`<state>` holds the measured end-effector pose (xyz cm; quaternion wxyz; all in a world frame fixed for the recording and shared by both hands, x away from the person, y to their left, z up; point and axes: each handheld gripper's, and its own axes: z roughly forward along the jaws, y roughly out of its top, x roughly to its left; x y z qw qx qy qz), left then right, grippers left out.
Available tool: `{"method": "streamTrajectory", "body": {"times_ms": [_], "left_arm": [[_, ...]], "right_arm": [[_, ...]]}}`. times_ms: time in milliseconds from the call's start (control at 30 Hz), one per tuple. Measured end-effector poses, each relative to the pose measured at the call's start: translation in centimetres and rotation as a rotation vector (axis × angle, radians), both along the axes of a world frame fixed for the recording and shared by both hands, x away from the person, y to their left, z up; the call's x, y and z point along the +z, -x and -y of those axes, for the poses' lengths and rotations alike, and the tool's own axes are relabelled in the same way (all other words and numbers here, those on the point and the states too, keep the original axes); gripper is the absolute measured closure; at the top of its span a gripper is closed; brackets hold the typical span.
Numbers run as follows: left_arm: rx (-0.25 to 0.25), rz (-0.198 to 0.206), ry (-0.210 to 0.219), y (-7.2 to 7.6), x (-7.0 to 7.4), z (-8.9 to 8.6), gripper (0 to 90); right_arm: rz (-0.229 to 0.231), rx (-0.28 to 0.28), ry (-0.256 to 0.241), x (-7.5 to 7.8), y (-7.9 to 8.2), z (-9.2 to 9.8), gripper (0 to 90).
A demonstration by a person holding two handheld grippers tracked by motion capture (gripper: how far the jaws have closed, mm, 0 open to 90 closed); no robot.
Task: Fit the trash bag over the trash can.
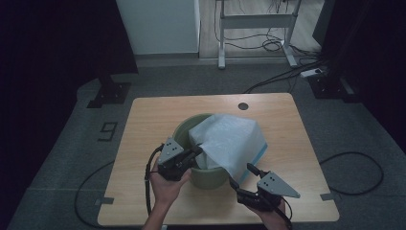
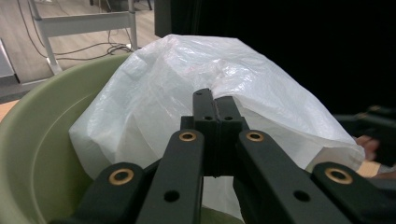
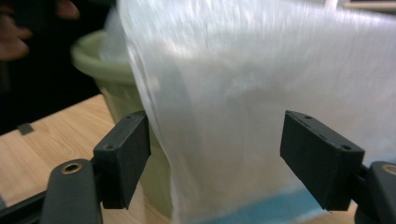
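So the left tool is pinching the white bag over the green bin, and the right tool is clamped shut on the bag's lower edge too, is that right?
Not quite. The left tool is shut on the white bag over the green bin, but the right tool is open: the right gripper view shows its jaws spread wide in front of the bag's lower edge.

left gripper (image 1: 197, 151): jaws pressed together, pointing forward and to the right, held from below by left hand (image 1: 165, 184) | right gripper (image 1: 243, 177): jaws wide apart, pointing forward-left, right hand (image 1: 273, 211) at bottom edge
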<state>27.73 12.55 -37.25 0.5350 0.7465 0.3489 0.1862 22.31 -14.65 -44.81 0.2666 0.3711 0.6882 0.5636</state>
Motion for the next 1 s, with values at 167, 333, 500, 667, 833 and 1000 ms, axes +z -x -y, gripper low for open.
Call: {"method": "streamTrajectory", "body": {"times_ms": [167, 333, 500, 667, 833, 1000], "left_arm": [[-0.011, -0.002, 0.001, 0.1, 0.0, 0.1, 90.0], [-0.018, -0.008, 0.003, 0.1, -0.2, -0.1, 90.0], [-0.026, -0.009, 0.004, 0.2, -0.4, -0.3, 90.0], [-0.042, -0.007, -0.005, 0.4, -0.5, -0.3, 90.0], [-0.059, -0.003, -0.013, 0.7, -0.4, -0.4, 90.0], [-0.069, -0.005, -0.014, 1.1, -0.5, -0.9, 90.0]], "right_arm": [[-0.029, -0.055, 0.039, -1.4, -1.0, -0.7, 22.2], [-0.044, -0.117, 0.058, -2.5, -2.0, -1.1, 24.4], [-0.04, -0.158, 0.07, -3.0, -3.0, -0.8, 34.4], [0.002, -0.146, 0.079, -3.1, -3.7, -0.6, 57.2], [0.067, -0.174, 0.117, -2.1, -3.7, -0.6, 83.4], [0.141, -0.234, 0.101, 0.0, -3.8, 0.2, 88.5]]}}
